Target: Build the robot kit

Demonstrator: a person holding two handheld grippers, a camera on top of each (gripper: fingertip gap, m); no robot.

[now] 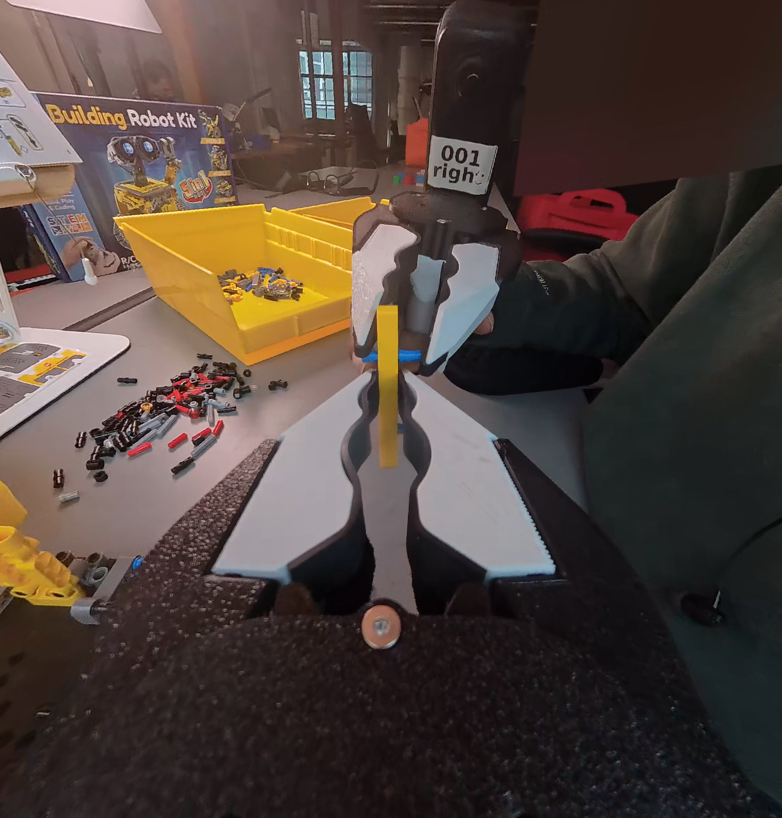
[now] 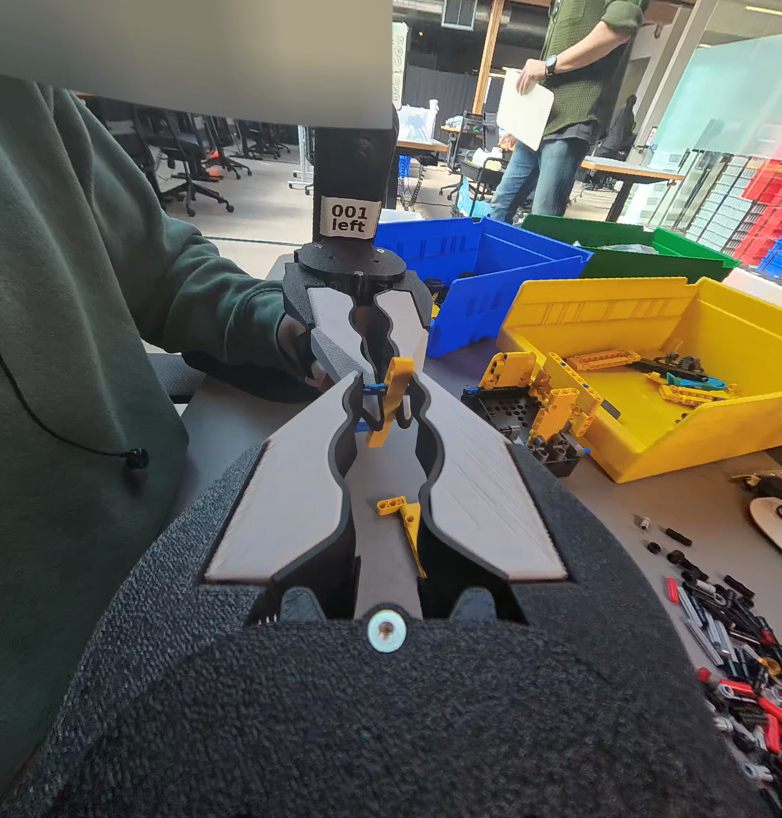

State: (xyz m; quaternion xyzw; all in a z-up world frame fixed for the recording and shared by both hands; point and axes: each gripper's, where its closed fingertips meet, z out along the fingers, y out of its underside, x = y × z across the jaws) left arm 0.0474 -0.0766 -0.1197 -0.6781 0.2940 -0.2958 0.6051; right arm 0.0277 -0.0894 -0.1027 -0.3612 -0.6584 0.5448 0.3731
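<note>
Left wrist view: left tool (image 1: 387,376) at centre, tips clenched on the upright yellow beam (image 1: 388,389). Right tool (image 1: 391,356) comes in from 12 o'clock, tips pinching the blue pin (image 1: 409,355) that sticks through the beam's upper part. Loose pile of small black, red and grey pins (image 1: 159,416) on the grey counter (image 1: 265,398) at 9 o'clock; yellow bin (image 1: 194,265) with small parts at 11 o'clock, kit box (image 1: 128,168) behind it. Right wrist view: right tool (image 2: 387,389) closed on the same pin (image 2: 373,386) through the beam (image 2: 391,400); left tool (image 2: 382,409) from 12 o'clock grips the beam. Bent yellow piece (image 2: 404,520) lies on the counter (image 2: 229,425) below, at 6 o'clock. Partly built yellow model (image 2: 535,398) at 2 o'clock, touching another yellow bin (image 2: 646,420); blue bin (image 2: 491,274) at 1 o'clock.
</note>
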